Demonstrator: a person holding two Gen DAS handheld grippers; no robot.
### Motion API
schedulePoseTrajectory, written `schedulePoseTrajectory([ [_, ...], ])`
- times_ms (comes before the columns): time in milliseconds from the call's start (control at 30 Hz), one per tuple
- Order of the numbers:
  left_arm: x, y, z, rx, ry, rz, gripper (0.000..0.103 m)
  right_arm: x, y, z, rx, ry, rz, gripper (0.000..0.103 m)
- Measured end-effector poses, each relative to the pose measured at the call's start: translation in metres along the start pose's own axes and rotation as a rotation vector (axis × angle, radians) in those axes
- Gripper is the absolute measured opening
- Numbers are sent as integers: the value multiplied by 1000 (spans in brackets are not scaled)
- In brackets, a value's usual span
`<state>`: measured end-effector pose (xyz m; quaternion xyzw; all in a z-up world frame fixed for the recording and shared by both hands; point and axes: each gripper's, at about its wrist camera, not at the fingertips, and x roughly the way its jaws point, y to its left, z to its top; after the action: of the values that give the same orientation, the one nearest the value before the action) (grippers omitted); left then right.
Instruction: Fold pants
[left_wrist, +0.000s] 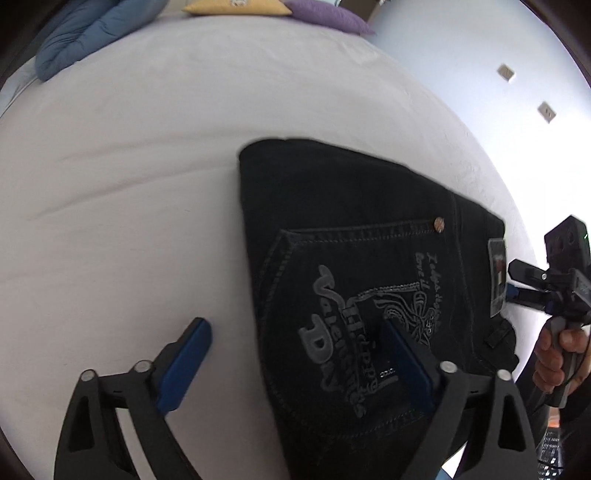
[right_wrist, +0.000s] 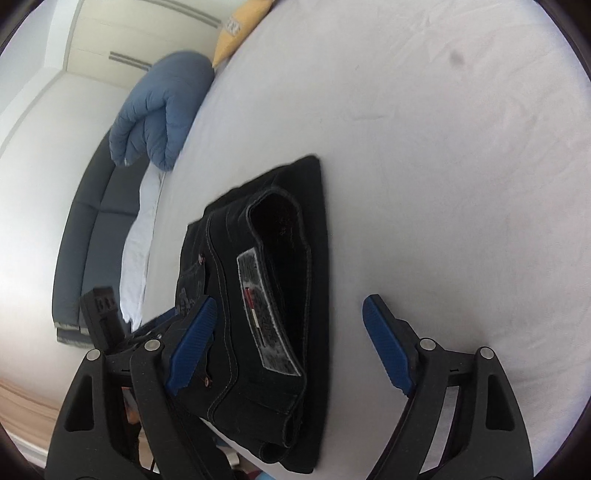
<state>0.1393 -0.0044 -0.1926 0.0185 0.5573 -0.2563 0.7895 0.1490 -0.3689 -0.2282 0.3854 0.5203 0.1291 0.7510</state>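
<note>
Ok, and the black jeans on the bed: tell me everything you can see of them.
The black jeans are dark denim, folded into a compact flat stack on the white bed sheet. Uppermost is a back pocket with grey embroidered lettering, pale contrast stitching and a copper rivet. The right wrist view shows the open waistband and a grey patch label at the near end. The left gripper and right gripper are both open and straddle an edge; whether the fingers touch the cloth is unclear.

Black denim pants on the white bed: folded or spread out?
Folded: the black denim pants lie as a compact layered stack, back pocket on top, on the white bed.
</note>
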Motion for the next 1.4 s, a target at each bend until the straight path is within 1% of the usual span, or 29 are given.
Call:
schedulePoseTrajectory([
  [33, 3, -4, 1, 14, 7, -1, 92, 2, 3, 1, -15, 14, -10, 80],
  [67, 6, -7, 2, 19, 9, -13, 89, 7, 7, 2, -30, 29, -18, 78],
  [100, 7, -9, 3, 15, 10, -31, 79, 11, 10, 4, -39, 44, -23, 71],
  [133, 8, -9, 4, 0, 10, -47, 76, 14, 10, 5, -37, 55, -22, 58],
  [167, 9, -10, 5, -9, 9, -46, 71, 19, 10, 7, -23, 62, -24, 51],
  [200, 9, -12, 5, -8, 9, -45, 67, 24, 10, 9, -13, 70, -34, 39],
  [233, 9, -14, 5, -2, 7, -36, 65, 28, 9, 10, -14, 71, -42, 33],
  [267, 8, -15, 4, 0, 4, -37, 60, 30, 10, 10, -16, 68, -45, 30],
  [300, 6, -16, 3, 0, -3, -33, 51, 30, 11, 9, -24, 58, -48, 26],
  [333, 5, -16, 3, -6, -9, -33, 46, 29, 13, 8, -40, 49, -54, 22],
  [367, 2, -15, 2, -20, -14, -37, 35, 26, 16, 7, -62, 37, -60, 20],
  [400, 0, -16, 2, -31, -21, -39, 28, 23, 19, 4, -81, 25, -64, 17],
  [500, -8, -17, 3, -56, -40, -35, 20, 14, 39, 0, -164, -12, -97, 14],
  [567, -17, -21, 4, -58, -61, -31, 19, 4, 53, 0, -211, -30, -101, 13],
  [633, -34, -21, 8, -59, -100, -39, 18, -6, 67, 5, -250, -48, -97, 13],
  [733, -59, -23, 28, -56, -176, -44, 18, -25, 82, 20, -297, -91, -71, 13],
  [800, -69, -24, 50, -41, -210, -42, 18, -35, 88, 40, -304, -115, -45, 13],
  [867, -70, -25, 68, -31, -224, -28, 19, -40, 94, 62, -315, -130, -32, 13],
  [967, -61, -24, 98, -22, -236, -1, 19, -38, 90, 103, -297, -129, -8, 13],
  [1067, -39, -12, 120, -28, -201, 11, 19, -25, 75, 136, -267, -112, 0, 13],
  [1100, -28, -10, 123, -29, -181, 16, 20, -16, 64, 148, -249, -97, -9, 13],
  [1133, -7, -18, 130, -27, -157, 25, 20, -14, 54, 156, -235, -84, -12, 13],
  [1167, 12, -18, 134, -29, -127, 35, 23, -5, 41, 164, -207, -66, -19, 14],
  [1233, 34, -13, 135, -35, -102, 64, 40, 16, 4, 175, -143, -19, -72, 20],
  [1267, 41, -12, 133, -32, -106, 93, 53, 26, -10, 177, -65, -56, -106, 20],
  [1300, 44, -10, 130, -45, -120, 97, 60, 30, -30, 177, -34, -58, -62, 20],
  [1333, 44, -6, 128, -59, -133, 82, 61, 30, -43, 176, -8, -79, 5, 20],
  [1367, 42, -3, 126, -74, -147, 75, 66, 26, -53, 175, 15, -96, 62, 20],
  [1400, 40, -2, 124, -79, -156, 76, 71, 22, -56, 172, 11, -113, 86, 22],
])
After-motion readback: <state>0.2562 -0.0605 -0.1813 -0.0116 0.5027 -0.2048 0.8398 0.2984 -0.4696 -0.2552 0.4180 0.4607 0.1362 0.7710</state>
